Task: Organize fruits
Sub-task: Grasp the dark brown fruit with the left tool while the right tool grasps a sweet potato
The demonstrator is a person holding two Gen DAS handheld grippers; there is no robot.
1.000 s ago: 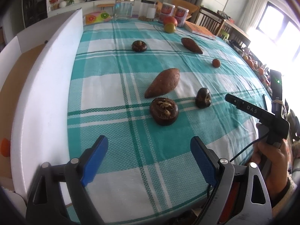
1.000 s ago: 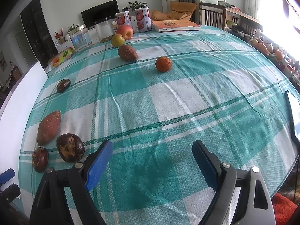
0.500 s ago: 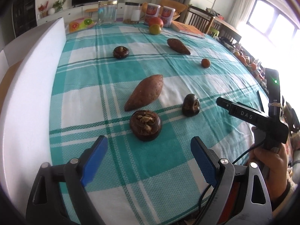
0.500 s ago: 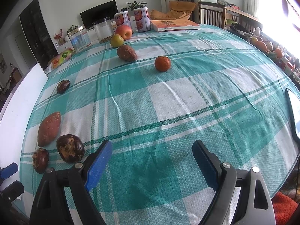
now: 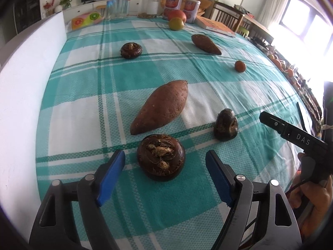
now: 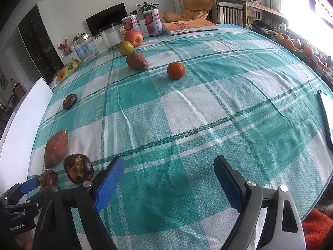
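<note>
Closing left gripper jaws around dark round fruit, between pads but ungripped, just in front of sweet potato. Best centred before squeezing. Right gripper wide open, empty.

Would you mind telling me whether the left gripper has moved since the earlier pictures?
Yes: the left gripper has advanced toward the round dark fruit, now between its closing jaws.

From my feed: woven matt teal-check cloth tablecloth w/ creases, sweet potato mid-cloth matt & rough-skinned, dark husky fruit just nearer w/ fibrous crusty top, glossy apple at cloth's far edge, left gripper matt black plastic w/ blue rubbery pads.
</note>
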